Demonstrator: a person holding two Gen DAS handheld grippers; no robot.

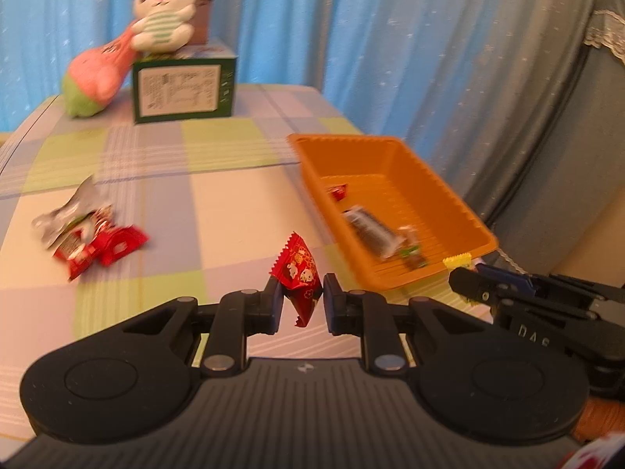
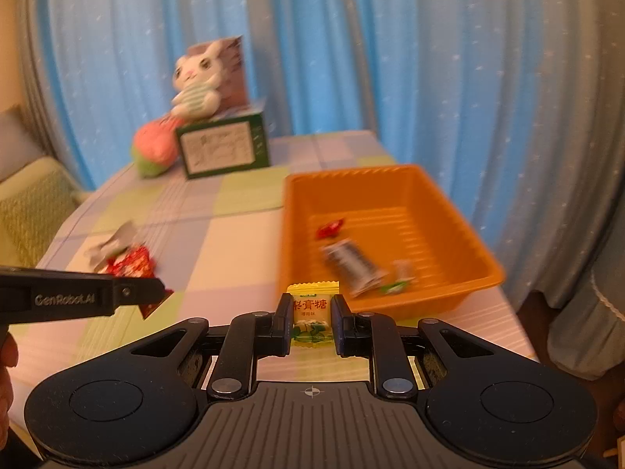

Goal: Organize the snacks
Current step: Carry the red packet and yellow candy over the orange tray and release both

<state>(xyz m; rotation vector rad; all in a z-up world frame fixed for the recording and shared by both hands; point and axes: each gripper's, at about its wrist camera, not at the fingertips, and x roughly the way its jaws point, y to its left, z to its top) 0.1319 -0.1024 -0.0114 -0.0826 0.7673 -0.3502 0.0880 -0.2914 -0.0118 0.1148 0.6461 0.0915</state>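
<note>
My left gripper [image 1: 302,298] is shut on a red candy packet [image 1: 300,273], held above the checked tablecloth in front of the orange basket [image 1: 465,211]. My right gripper [image 2: 312,317] is shut on a yellow candy packet [image 2: 312,314], just before the near rim of the orange basket [image 2: 480,242]. In the left wrist view the right gripper [image 1: 468,277] shows at the right with the yellow packet [image 1: 458,261] poking out. Inside the basket lie a small red candy [image 2: 330,228], a dark bar wrapper [image 2: 351,265] and a green sweet [image 2: 396,285]. A pile of red and silver snack packets [image 1: 88,230] lies on the cloth to the left.
At the table's far end a green box [image 1: 183,88] carries a white plush rabbit [image 1: 164,15], with a pink and green plush [image 1: 95,78] beside it. Blue curtains hang behind. A grey covered seat [image 1: 578,136] stands right of the table, and a green cushion [image 2: 35,207] lies left.
</note>
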